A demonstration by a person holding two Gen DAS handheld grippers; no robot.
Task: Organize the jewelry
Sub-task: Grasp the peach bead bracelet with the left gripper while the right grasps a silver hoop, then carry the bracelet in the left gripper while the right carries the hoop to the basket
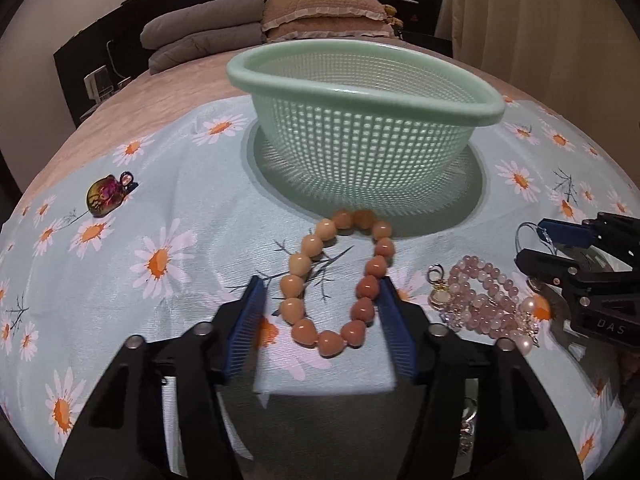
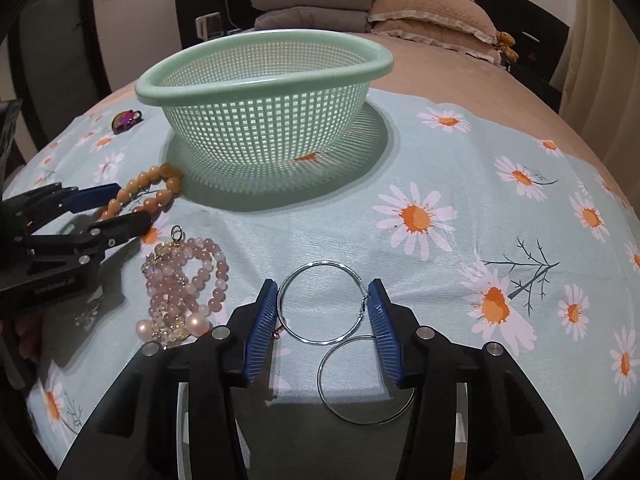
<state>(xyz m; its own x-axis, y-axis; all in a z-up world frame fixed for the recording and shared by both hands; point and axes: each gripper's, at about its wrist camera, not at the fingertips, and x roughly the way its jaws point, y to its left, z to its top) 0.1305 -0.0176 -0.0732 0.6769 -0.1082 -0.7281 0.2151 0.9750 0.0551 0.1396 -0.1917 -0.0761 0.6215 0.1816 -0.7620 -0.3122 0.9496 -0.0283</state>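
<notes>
Two tongs, both spread wide near the bed's front edge. Left tongs (image 1: 322, 294) straddle the orange bead bracelet (image 1: 334, 280), right finger touching it; right tongs (image 2: 326, 300) straddle one silver hoop earring (image 2: 322, 302). Green basket (image 2: 264, 64) stands beyond.

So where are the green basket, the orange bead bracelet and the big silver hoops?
green basket (image 1: 280, 80): left wrist view, front rim.
orange bead bracelet (image 1: 301, 264): left wrist view, a left-side bead.
silver hoops (image 2: 320, 342): right wrist view, upper hoop's bottom edge.
</notes>
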